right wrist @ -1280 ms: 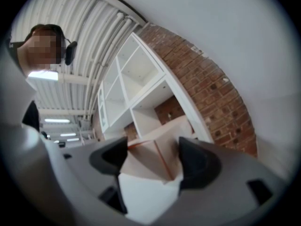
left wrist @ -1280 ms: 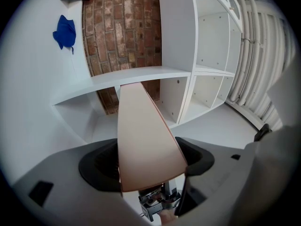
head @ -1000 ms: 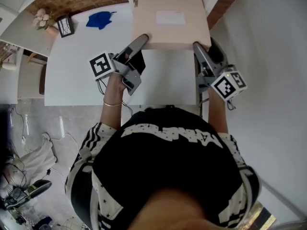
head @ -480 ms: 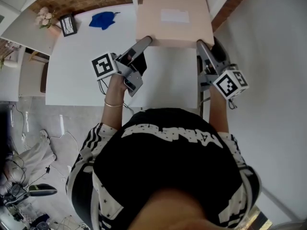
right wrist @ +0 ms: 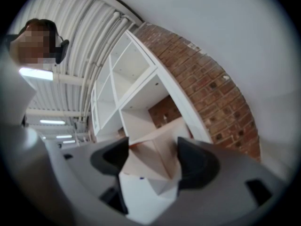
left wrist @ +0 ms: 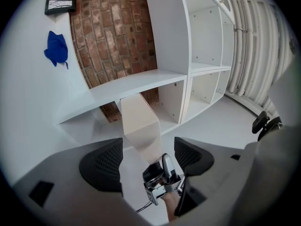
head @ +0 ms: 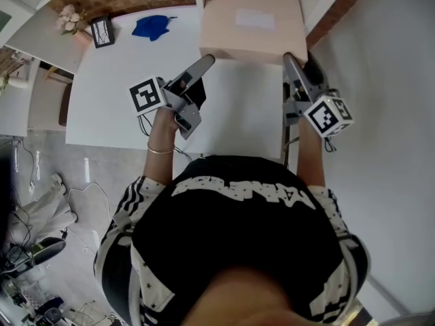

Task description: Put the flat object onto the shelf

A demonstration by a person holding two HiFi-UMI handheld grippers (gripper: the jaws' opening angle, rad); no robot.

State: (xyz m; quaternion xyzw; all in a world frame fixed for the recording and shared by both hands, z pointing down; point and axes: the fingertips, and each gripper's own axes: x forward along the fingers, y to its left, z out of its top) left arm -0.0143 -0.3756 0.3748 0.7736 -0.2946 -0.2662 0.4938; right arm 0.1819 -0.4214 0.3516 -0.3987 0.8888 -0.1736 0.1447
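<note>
Head view: from overhead, steeply downward onto white surface (head: 115, 80), at mid-range. Left gripper view: close behind own jaws, facing white shelf unit (left wrist: 181, 41) and red brick wall (left wrist: 117, 32). Right gripper view: equally close, rolled sideways. Shared by all three: pale pink flat cardboard box (head: 251, 22).

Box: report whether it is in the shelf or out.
Partly in: the box has its far end under the shelf board, while its near end lies out over the white table.

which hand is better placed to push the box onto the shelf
Right, likely: the right gripper has the flat box filling the gap between its pads, so it can steer it. The left gripper has jaws apart, the box clear of both pads.
</note>
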